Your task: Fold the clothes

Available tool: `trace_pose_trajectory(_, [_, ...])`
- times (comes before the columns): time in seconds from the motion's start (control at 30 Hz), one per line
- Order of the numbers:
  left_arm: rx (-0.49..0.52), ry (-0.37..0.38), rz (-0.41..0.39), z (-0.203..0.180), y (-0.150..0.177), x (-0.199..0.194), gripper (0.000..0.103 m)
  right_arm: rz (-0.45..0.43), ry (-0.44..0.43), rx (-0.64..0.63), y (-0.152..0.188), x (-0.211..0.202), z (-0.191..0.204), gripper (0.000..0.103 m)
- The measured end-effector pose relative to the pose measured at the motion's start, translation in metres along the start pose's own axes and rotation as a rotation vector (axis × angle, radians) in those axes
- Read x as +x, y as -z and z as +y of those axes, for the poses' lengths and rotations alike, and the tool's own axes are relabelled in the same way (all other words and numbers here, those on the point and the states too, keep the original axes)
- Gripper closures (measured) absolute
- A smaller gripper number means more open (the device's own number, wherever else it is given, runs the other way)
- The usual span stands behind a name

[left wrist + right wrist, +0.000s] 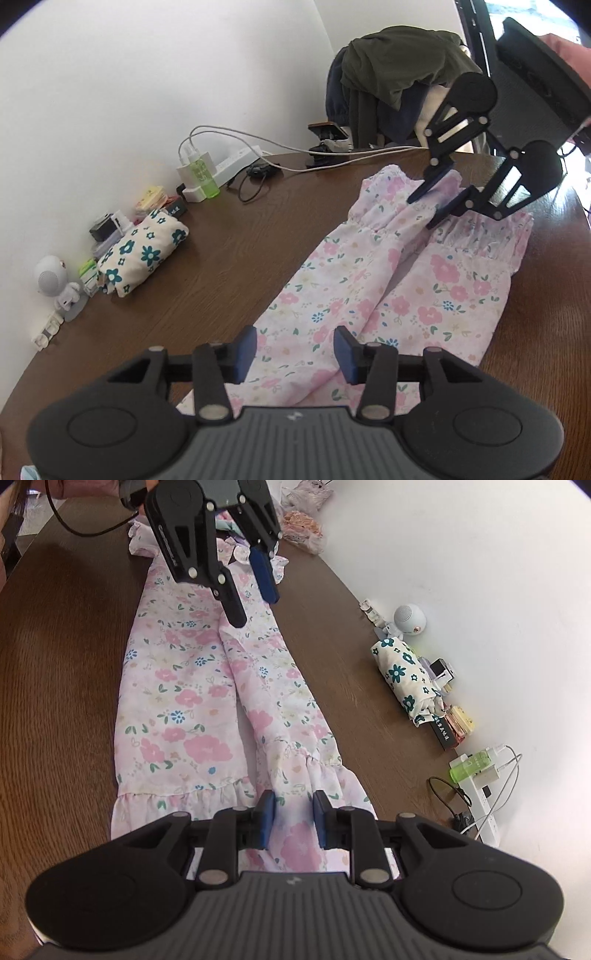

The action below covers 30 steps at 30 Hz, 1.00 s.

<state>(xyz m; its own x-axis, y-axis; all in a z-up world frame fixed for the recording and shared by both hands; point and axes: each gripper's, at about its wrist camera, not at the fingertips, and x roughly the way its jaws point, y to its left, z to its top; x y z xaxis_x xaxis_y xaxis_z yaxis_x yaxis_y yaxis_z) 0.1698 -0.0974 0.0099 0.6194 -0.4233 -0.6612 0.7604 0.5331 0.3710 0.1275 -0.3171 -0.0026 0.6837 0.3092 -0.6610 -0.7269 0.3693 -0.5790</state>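
Note:
Pink floral trousers (332, 288) (184, 694) lie flat along the brown table (221, 251) (55, 664), two legs side by side. My left gripper (295, 350) (253, 602) is open and hovers just over one end of them, nothing between its fingers. At the other end my right gripper (426, 208) (293, 819) is down on the ruffled, gathered edge of one leg. Its jaws stand apart, narrower than the left's, with a ridge of fabric lying between the blue pads (266, 818).
Along the wall sit a folded white cloth with teal flowers (140, 254) (406, 672), a round white speaker figure (50, 277) (408, 618), small boxes, a green bottle (205, 177) (469, 768) and a power strip (236, 162) (484, 812) with cables. Beyond the table stands a chair draped with dark clothes (399, 74).

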Motion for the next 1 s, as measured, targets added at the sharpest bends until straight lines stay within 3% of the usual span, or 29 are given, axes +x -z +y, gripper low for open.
trace_pose_trajectory(0.07, [0.049, 0.007, -0.005, -0.006, 0.000, -0.005, 0.055, 0.021, -0.007, -0.016, -0.001, 0.005, 0.001, 0.082])
trace_pose_trajectory(0.13, [0.095, -0.025, 0.040, -0.012, 0.004, 0.005, 0.055, 0.044, -0.010, -0.029, -0.005, 0.009, -0.001, 0.099])
trace_pose_trajectory(0.17, [0.117, -0.040, 0.061, -0.015, 0.006, 0.010, 0.055, 0.056, -0.011, -0.035, -0.006, 0.011, -0.002, 0.101])
trace_pose_trajectory(0.27, [0.132, -0.027, 0.063, -0.015, 0.009, 0.016, 0.055, 0.050, 0.051, -0.074, -0.011, 0.007, -0.005, 0.101])
trace_pose_trajectory(0.33, [0.141, -0.058, 0.065, -0.015, 0.008, 0.019, 0.058, 0.038, 0.080, -0.087, -0.015, 0.002, -0.009, 0.101])
trace_pose_trajectory(0.43, [0.150, -0.080, 0.074, -0.014, 0.004, 0.019, 0.102, 0.028, 0.101, -0.124, -0.019, -0.010, -0.005, 0.101])
trace_pose_trajectory(0.53, [0.177, -0.093, 0.048, -0.016, 0.005, 0.010, 0.102, 0.027, 0.111, -0.164, -0.022, -0.022, 0.002, 0.101])
trace_pose_trajectory(0.67, [0.204, -0.087, 0.036, -0.027, 0.011, -0.001, 0.102, 0.054, 0.062, -0.195, -0.015, -0.027, 0.025, 0.101])
trace_pose_trajectory(1.0, [0.220, -0.051, 0.063, -0.043, 0.025, 0.003, 0.102, 0.052, 0.012, -0.091, -0.005, -0.028, 0.049, 0.100])
